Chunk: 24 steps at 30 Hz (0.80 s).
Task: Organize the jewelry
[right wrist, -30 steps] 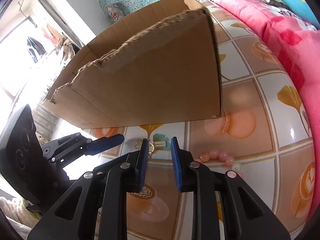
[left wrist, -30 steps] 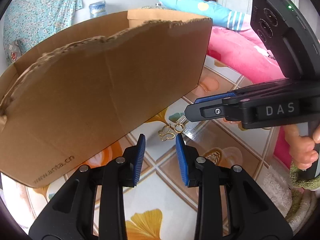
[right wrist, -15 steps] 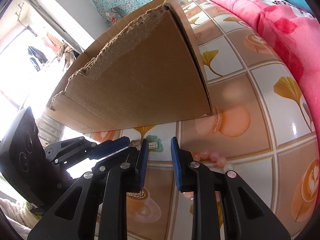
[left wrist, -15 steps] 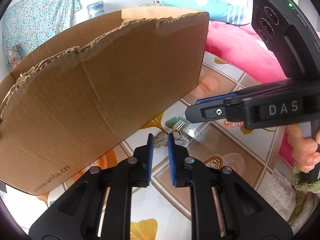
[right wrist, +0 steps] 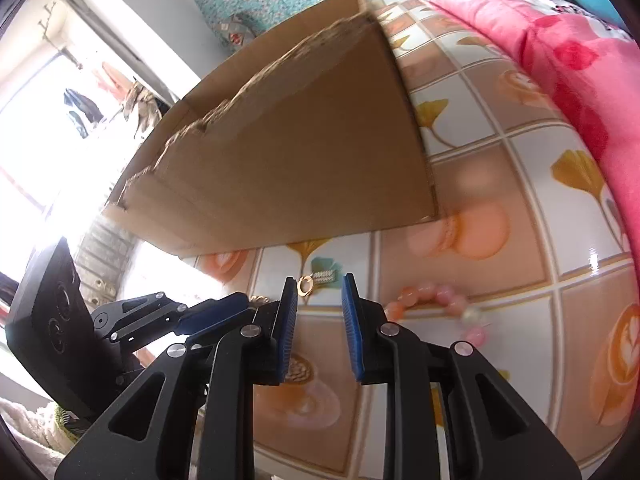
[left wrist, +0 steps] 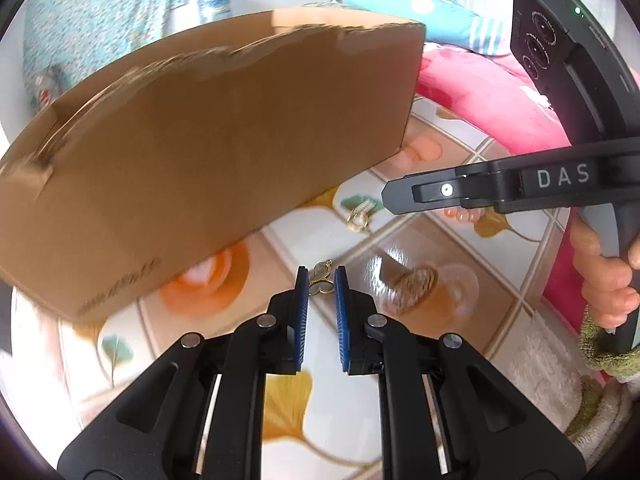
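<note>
Our left claw (left wrist: 321, 286) is clamped on a small gold filigree earring (left wrist: 320, 283), pinched only by its edges between the blue pads (left wrist: 303, 312), with the piece apparently lifted off the patterned tabletop (left wrist: 400, 248). Our right claw (right wrist: 320, 296) stands open and empty, its tips just short of a second gold earring with a white stone bar (right wrist: 316, 280) lying on the tabletop, and a pink bead bracelet (right wrist: 436, 300) lies just to its right. The torn cardboard box (left wrist: 208, 136) stands close behind both, and we judge it to be where the jewelry goes. The main risk, as we see it, is the thin earring slipping or twisting out of so slight a pinch while we swing it toward the box; the box wall is tall and near, so a low carry could knock the piece loose. Our two claws also work close together and could bump. Compared with half a second ago, the left claw has closed fully on the earring and drawn it away from its partner, which now lies alone nearer the box, while the right claw has opened slightly wider.
</note>
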Each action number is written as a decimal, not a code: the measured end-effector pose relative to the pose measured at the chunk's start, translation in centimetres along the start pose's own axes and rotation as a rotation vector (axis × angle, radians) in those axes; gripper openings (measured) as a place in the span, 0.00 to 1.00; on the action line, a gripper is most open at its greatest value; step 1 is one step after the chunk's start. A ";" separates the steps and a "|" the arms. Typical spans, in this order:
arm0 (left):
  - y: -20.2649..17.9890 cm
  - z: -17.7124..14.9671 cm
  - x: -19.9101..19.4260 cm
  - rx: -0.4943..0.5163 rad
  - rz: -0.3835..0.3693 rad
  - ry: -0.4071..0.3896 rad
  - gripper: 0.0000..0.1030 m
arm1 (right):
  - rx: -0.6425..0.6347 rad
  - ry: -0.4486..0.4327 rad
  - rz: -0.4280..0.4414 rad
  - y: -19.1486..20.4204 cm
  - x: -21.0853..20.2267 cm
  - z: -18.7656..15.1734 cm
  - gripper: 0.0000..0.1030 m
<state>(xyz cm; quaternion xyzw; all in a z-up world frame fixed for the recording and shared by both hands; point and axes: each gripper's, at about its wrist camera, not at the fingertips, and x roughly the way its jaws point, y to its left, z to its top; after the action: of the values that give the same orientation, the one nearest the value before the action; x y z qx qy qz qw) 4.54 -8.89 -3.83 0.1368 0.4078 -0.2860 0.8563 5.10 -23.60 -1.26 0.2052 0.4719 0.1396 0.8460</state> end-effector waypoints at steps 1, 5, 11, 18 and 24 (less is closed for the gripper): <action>0.2 -0.4 -0.3 -0.019 0.007 0.002 0.12 | -0.008 0.010 0.005 0.3 0.3 -0.1 0.22; 0.4 -1.5 -1.4 -0.071 0.058 0.020 0.12 | -0.048 0.041 0.012 1.3 1.2 -0.1 0.22; 1.4 -2.0 -3.7 -0.122 0.048 -0.022 0.12 | -0.076 0.054 0.014 2.7 1.8 -0.3 0.22; 2.2 -1.9 -2.5 -0.086 0.137 0.012 0.12 | -0.068 0.060 0.006 2.9 2.1 -0.2 0.22; 0.8 -2.0 -1.9 -0.055 0.120 0.015 0.12 | -0.069 0.062 -0.003 2.9 2.2 -0.3 0.22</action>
<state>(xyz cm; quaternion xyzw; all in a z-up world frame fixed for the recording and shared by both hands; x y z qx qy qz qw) 2.81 -6.64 -3.63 0.1396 0.4129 -0.2218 0.8723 5.84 -20.05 -1.64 0.1707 0.4930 0.1609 0.8378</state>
